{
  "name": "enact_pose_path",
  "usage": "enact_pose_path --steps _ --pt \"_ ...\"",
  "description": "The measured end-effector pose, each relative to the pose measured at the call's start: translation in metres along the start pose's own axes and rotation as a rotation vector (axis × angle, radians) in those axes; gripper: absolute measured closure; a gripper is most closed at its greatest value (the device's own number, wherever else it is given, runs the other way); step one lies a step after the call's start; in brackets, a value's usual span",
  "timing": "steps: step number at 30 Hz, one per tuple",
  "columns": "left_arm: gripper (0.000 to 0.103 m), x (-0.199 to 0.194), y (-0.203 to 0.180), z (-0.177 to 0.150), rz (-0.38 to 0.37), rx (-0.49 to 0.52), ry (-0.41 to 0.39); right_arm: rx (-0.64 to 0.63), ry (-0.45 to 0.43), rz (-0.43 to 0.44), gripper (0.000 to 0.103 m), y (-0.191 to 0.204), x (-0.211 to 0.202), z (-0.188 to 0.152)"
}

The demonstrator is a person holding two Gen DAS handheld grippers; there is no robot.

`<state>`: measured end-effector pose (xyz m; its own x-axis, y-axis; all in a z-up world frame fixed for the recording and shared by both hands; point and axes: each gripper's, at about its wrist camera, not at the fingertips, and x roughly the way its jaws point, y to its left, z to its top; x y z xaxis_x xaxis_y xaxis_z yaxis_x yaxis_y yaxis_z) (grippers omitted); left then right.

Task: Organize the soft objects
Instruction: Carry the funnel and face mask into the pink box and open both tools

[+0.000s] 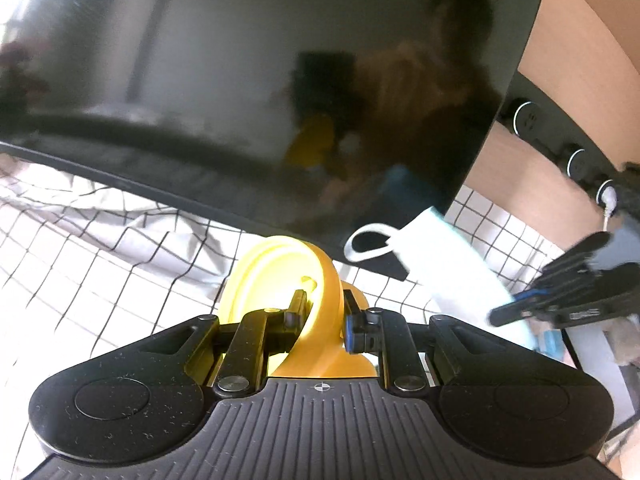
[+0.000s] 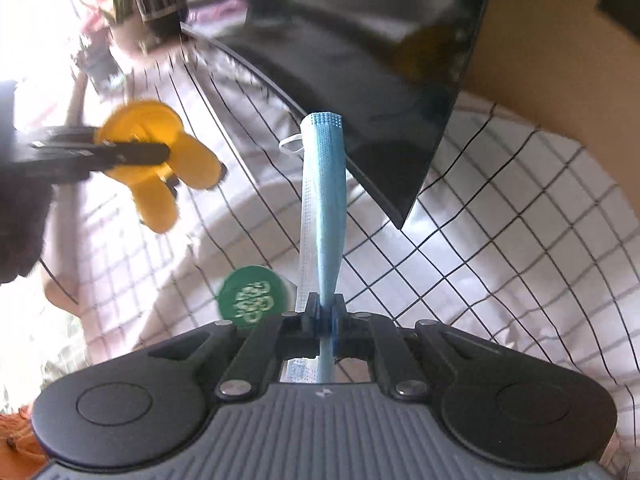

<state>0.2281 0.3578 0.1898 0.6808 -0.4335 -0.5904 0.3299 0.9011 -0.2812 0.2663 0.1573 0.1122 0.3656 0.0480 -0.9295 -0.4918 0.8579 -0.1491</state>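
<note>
My left gripper (image 1: 322,312) is shut on a yellow soft toy (image 1: 288,280) and holds it above the checked cloth. The toy also shows in the right wrist view (image 2: 160,160), clamped in the left gripper (image 2: 160,152). My right gripper (image 2: 326,312) is shut on a folded blue face mask (image 2: 324,184) that stands up from the jaws. In the left wrist view the mask (image 1: 448,264) looks white, with an ear loop (image 1: 366,244), held by the right gripper (image 1: 508,312) at the right.
A dark monitor screen (image 1: 240,80) leans over a white cloth with a black grid (image 1: 80,280). It also shows in the right wrist view (image 2: 360,60). A green round lid (image 2: 252,296) lies on the cloth (image 2: 500,240). A power strip (image 1: 568,152) runs along the wooden wall.
</note>
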Motion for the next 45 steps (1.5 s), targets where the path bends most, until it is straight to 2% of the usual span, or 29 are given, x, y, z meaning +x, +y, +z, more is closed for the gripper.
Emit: enact_pose_path --steps 6,11,23,27,30,33,36,37,38,40,45 --pt "0.083 -0.004 -0.042 -0.009 -0.027 0.034 0.000 0.022 -0.081 -0.057 0.098 0.000 -0.057 -0.030" --pt "0.083 0.004 -0.091 -0.011 -0.084 0.074 0.002 0.084 -0.141 -0.123 0.098 -0.022 -0.101 -0.069" --pt "0.083 0.085 -0.240 -0.038 -0.280 0.156 0.114 0.381 -0.285 -0.337 0.098 -0.105 -0.157 -0.186" --pt "0.083 0.122 -0.288 -0.049 -0.349 0.158 0.156 0.479 -0.341 -0.361 0.098 -0.128 -0.168 -0.219" --pt "0.083 0.152 -0.317 -0.058 -0.371 0.149 0.190 0.504 -0.356 -0.405 0.098 -0.137 -0.167 -0.234" --pt "0.082 0.181 -0.334 -0.070 -0.376 0.144 0.191 0.525 -0.358 -0.406 0.098 -0.149 -0.158 -0.248" --pt "0.082 0.220 -0.343 -0.087 -0.307 0.168 0.289 0.555 -0.341 -0.366 0.098 -0.161 -0.137 -0.256" --pt "0.077 0.231 -0.344 -0.089 -0.288 0.172 0.312 0.565 -0.334 -0.342 0.098 -0.164 -0.129 -0.259" --pt "0.066 0.236 -0.342 -0.091 -0.292 0.166 0.317 0.571 -0.326 -0.316 0.098 -0.167 -0.121 -0.260" --pt "0.059 0.240 -0.336 -0.087 -0.294 0.137 0.306 0.580 -0.301 -0.264 0.097 -0.172 -0.099 -0.261" --pt "0.063 0.229 -0.336 -0.069 -0.258 0.183 0.254 0.615 -0.250 -0.213 0.097 -0.183 -0.050 -0.264"
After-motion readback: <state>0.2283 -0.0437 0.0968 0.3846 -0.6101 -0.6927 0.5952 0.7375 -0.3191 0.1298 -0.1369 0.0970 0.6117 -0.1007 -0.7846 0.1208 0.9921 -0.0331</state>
